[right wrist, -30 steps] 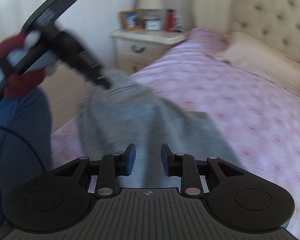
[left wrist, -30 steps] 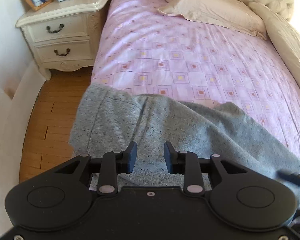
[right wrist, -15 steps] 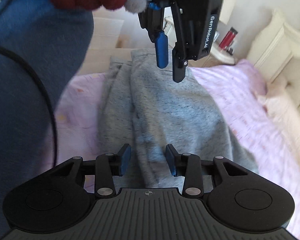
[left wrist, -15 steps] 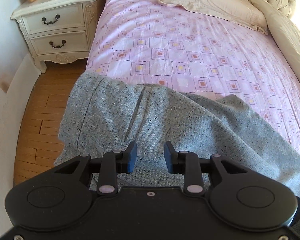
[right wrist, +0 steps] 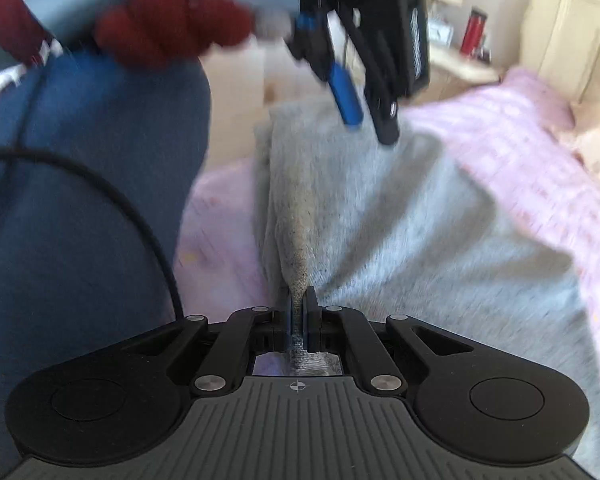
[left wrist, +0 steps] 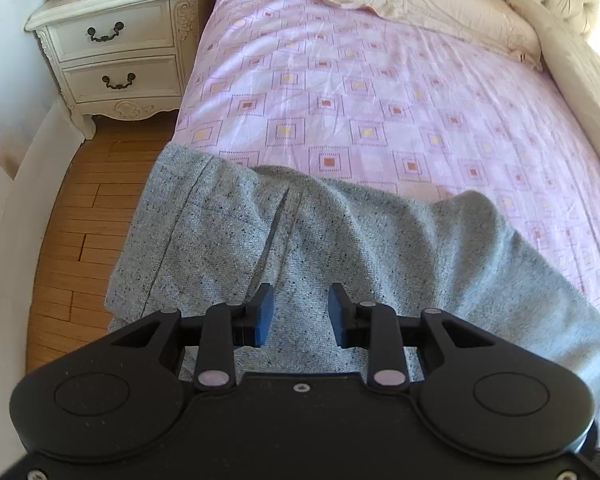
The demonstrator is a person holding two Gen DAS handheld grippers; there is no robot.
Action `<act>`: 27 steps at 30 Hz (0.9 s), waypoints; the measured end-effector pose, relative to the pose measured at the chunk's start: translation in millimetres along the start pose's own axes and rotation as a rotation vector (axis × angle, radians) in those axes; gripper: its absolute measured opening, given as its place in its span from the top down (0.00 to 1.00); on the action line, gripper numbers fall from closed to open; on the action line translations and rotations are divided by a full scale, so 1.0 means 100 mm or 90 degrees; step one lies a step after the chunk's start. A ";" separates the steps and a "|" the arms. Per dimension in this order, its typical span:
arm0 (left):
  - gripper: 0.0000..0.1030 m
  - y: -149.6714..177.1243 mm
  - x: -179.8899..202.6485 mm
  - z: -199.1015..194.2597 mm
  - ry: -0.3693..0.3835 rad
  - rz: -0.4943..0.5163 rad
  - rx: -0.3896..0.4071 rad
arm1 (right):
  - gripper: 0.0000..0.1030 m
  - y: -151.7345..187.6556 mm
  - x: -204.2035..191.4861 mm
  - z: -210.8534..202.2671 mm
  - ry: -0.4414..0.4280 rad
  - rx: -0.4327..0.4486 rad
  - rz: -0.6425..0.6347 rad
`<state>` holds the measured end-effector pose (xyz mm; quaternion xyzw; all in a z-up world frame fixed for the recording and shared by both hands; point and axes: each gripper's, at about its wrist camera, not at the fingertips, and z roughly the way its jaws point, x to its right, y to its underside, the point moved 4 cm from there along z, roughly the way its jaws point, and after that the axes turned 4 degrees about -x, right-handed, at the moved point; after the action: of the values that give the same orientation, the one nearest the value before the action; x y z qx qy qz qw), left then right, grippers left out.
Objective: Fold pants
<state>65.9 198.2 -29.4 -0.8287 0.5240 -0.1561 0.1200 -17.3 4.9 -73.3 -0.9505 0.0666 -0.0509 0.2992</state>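
**Grey pants pinched at one end, spread across the near edge of the bed**

The grey pants (left wrist: 340, 248) lie on the pink patterned bed (left wrist: 380, 92), along its near edge. In the left wrist view their long axis runs left to right, with the left end overhanging the bed's side above the wooden floor (left wrist: 80, 216) and the right end cut off by the frame. A crease runs down the fabric toward the camera.

The left gripper (left wrist: 300, 314) hovers over the cloth with its jaws apart and nothing between them. The right gripper (right wrist: 299, 322) has its jaws closed on a raised ridge of the pants, which stretches away from it toward the far end.

The right wrist view is blurred, so the fabric's edges there are hard to make out. A nightstand (left wrist: 116, 48) stands at the far left beside the bed, and a pillow (left wrist: 432, 12) lies at the far end.
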 end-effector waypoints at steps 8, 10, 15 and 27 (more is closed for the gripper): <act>0.61 0.05 0.14 0.39 -0.036 0.065 -0.149 | 0.91 -0.07 0.07 -0.09 -0.028 0.004 0.018; 0.61 0.08 0.15 0.49 -0.052 0.086 -0.195 | 0.87 -0.06 0.09 -0.13 -0.047 0.003 0.028; 0.58 0.23 0.30 0.54 -0.119 0.186 -0.251 | 0.83 -0.10 0.22 -0.34 -0.080 0.020 0.056; 0.59 -0.03 0.35 -0.02 -0.036 0.053 -0.006 | 0.83 0.13 0.40 -0.36 -0.076 -0.047 0.076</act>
<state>81.7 167.6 -21.8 -0.8107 0.5551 -0.1251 0.1375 16.2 -31.8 -49.2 -0.9565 0.1068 0.0261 0.2701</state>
